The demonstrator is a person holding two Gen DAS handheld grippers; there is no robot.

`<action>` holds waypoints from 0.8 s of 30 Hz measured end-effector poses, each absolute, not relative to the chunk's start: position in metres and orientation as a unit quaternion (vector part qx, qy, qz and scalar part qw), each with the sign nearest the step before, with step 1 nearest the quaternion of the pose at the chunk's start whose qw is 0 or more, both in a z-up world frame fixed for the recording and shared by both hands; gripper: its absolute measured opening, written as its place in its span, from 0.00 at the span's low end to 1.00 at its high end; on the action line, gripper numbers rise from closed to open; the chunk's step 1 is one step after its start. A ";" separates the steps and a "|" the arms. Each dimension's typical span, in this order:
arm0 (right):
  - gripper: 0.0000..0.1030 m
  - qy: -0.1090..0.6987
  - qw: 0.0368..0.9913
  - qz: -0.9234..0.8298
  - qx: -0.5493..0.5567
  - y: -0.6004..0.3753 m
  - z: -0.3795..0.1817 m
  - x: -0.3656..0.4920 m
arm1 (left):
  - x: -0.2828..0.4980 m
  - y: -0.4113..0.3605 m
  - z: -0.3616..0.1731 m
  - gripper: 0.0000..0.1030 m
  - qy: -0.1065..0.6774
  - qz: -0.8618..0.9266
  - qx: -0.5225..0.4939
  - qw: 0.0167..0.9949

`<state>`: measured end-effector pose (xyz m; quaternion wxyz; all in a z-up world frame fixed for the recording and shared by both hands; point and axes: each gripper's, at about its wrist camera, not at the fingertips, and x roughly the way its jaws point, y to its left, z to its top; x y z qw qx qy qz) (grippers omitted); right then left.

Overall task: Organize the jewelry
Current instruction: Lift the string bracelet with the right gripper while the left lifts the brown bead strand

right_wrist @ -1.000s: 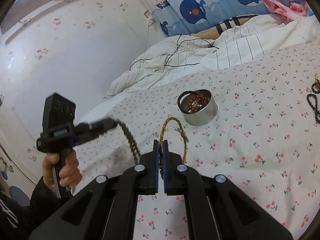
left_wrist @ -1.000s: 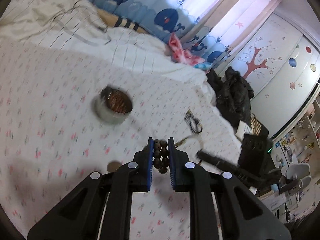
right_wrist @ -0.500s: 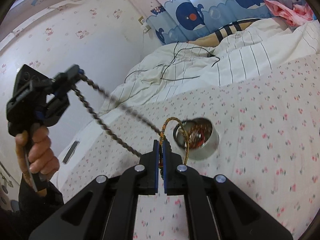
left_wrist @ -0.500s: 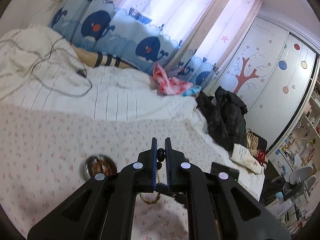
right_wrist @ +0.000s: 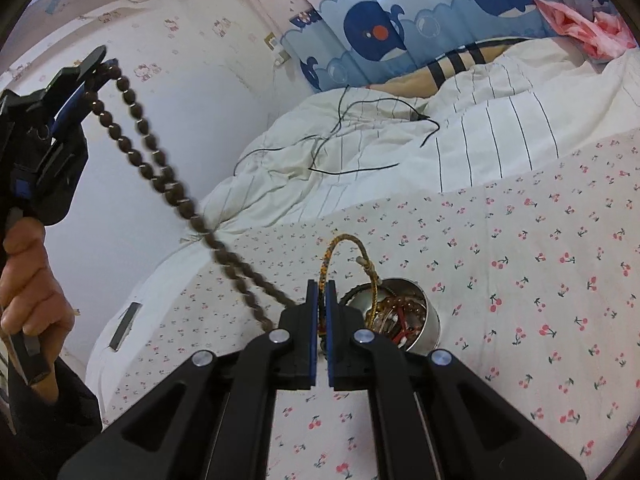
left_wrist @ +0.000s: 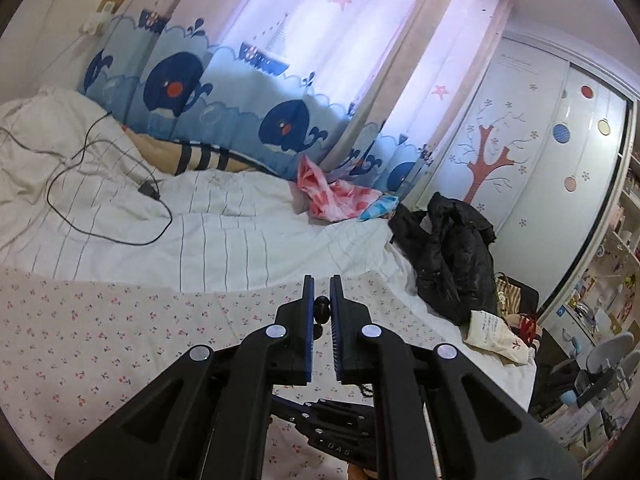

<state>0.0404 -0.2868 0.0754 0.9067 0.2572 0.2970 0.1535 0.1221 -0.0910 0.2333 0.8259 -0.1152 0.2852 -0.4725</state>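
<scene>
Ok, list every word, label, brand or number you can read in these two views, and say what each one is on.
"DAS": embossed on the black gripper body at the bottom of the left wrist view; further letters may be hidden.
White bag by the bed: print too blurred to read.
Shelf items at the far right: labels too small to read.
Wall stickers in the right wrist view: no legible text.
Nothing else readable.

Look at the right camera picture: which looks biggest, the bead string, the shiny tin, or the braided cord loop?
1. Bead string, which stretches far across the picture.
2. Shiny tin.
3. Braided cord loop, about as big as the tin; it is nearer the camera, so these two are unsure.
</scene>
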 end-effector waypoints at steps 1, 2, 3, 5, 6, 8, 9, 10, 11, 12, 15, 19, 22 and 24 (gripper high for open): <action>0.04 0.301 0.906 0.153 0.257 -0.287 0.071 0.045 | 0.125 -0.092 0.228 0.07 0.288 -0.472 -0.118 0.825; 0.04 0.303 0.905 0.152 0.257 -0.286 0.068 0.048 | 0.131 -0.093 0.221 0.07 0.293 -0.469 -0.122 0.824; 0.04 0.306 0.905 0.150 0.255 -0.286 0.064 0.051 | 0.135 -0.093 0.217 0.07 0.295 -0.468 -0.125 0.823; 0.04 0.311 0.904 0.148 0.253 -0.287 0.057 0.056 | 0.141 -0.092 0.207 0.07 0.299 -0.466 -0.133 0.822; 0.04 0.313 0.904 0.146 0.253 -0.287 0.053 0.058 | 0.143 -0.090 0.203 0.07 0.301 -0.463 -0.137 0.822; 0.04 0.317 0.903 0.142 0.254 -0.288 0.046 0.061 | 0.148 -0.087 0.194 0.07 0.301 -0.460 -0.144 0.823; 0.04 0.318 0.903 0.140 0.254 -0.288 0.043 0.062 | 0.149 -0.085 0.192 0.07 0.300 -0.459 -0.146 0.823; 0.04 0.320 0.902 0.138 0.255 -0.288 0.040 0.063 | 0.152 -0.083 0.189 0.07 0.301 -0.457 -0.150 0.824; 0.04 0.320 0.901 0.138 0.257 -0.288 0.039 0.064 | 0.154 -0.081 0.189 0.07 0.300 -0.453 -0.153 0.825; 0.04 0.320 0.901 0.138 0.259 -0.289 0.038 0.065 | 0.156 -0.079 0.190 0.07 0.298 -0.453 -0.155 0.826; 0.04 0.320 0.901 0.137 0.258 -0.289 0.038 0.068 | 0.158 -0.077 0.201 0.07 0.289 -0.454 -0.155 0.828; 0.04 0.321 0.900 0.140 0.259 -0.289 0.040 0.068 | 0.148 -0.078 0.210 0.07 0.290 -0.459 -0.136 0.829; 0.04 0.332 0.900 0.141 0.245 -0.283 0.038 0.071 | 0.137 -0.077 0.189 0.07 0.319 -0.457 -0.120 0.822; 0.04 0.334 0.902 0.136 0.237 -0.281 0.037 0.072 | 0.134 -0.074 0.166 0.07 0.347 -0.452 -0.115 0.814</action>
